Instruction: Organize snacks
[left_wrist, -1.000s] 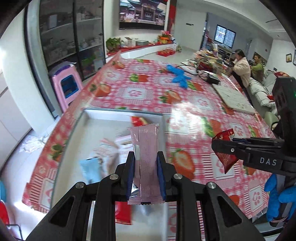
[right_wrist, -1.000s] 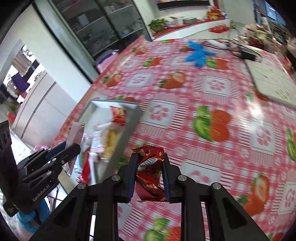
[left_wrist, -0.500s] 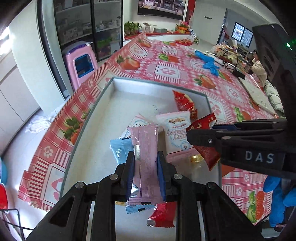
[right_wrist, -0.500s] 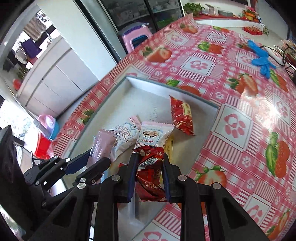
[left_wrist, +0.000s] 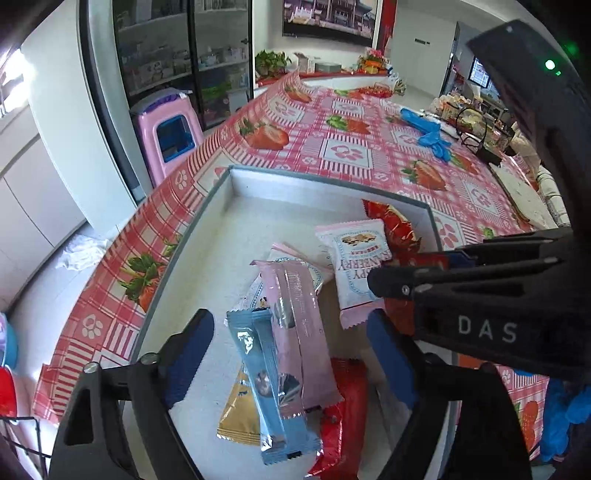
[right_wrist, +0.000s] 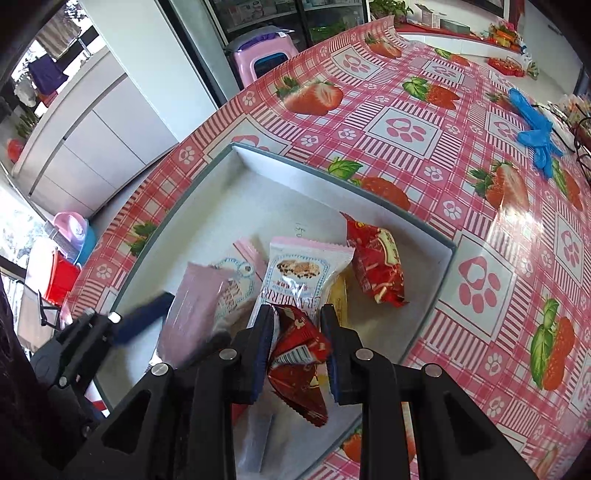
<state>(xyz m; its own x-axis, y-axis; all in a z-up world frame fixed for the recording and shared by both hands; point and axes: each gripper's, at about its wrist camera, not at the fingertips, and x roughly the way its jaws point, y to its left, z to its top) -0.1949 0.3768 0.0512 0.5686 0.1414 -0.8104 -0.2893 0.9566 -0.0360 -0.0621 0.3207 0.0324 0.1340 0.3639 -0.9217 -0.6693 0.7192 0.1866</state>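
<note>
Left tongs (left_wrist: 290, 354) opening, jaws clear of pink bar (left_wrist: 301, 332), which lies between them in tray (left_wrist: 218, 199). Right tongs (right_wrist: 297, 347) clamp red packet (right_wrist: 299, 354) above tray; release pending. About 7 snacks already in.

Both grippers (left_wrist: 290, 347) (right_wrist: 297, 345) showing black frames, blue pads (left_wrist: 190, 354), silver screws — right one lettered "DAS"; blue glove (left_wrist: 565, 417) covering the hand.

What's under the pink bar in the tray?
The pink bar lies on a blue bar, a red packet and a white packet. What lies deeper is covered.
</note>
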